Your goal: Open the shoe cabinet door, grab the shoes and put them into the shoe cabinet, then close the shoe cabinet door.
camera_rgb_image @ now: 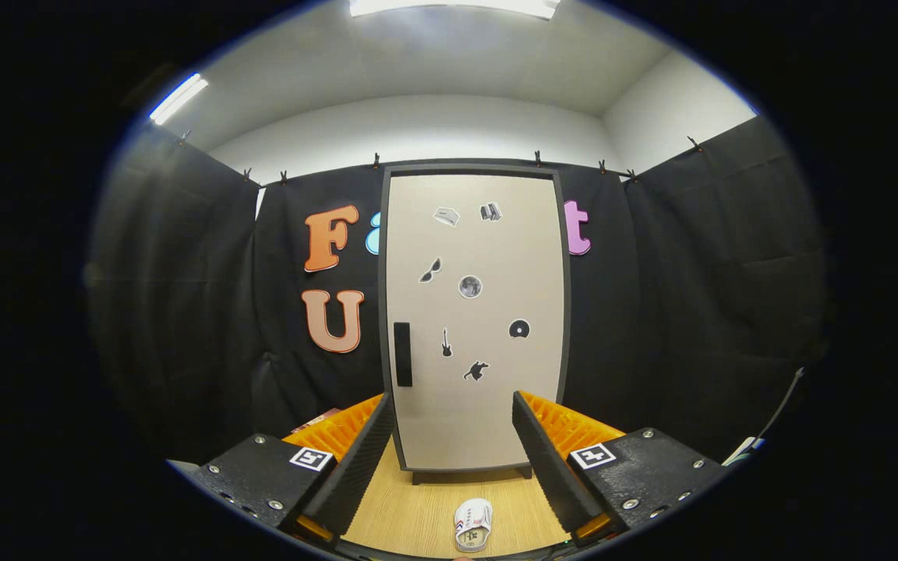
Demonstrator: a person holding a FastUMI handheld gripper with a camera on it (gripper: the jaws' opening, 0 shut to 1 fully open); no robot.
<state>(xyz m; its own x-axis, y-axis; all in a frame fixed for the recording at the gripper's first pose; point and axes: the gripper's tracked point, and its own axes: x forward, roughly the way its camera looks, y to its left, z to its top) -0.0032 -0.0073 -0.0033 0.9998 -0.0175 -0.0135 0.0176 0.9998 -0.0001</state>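
A tall shoe cabinet (474, 319) stands upright against the booth's back wall, straight ahead of my fingers. Its pale door is closed, set in a dark frame and dotted with several small stickers. A dark vertical handle (402, 354) sits low on the door's left side. A white shoe (472, 525) lies on the wooden floor (418, 510) between my fingers, close to me and well short of the cabinet. My gripper (449, 460) is open, fingers spread wide with nothing held between them.
Black cloth walls close in the booth on the left, back and right. A thin cable or rod (776, 417) leans at the right wall, with a small pale object at its foot. A reddish flat thing (316, 421) peeks out beyond the left finger.
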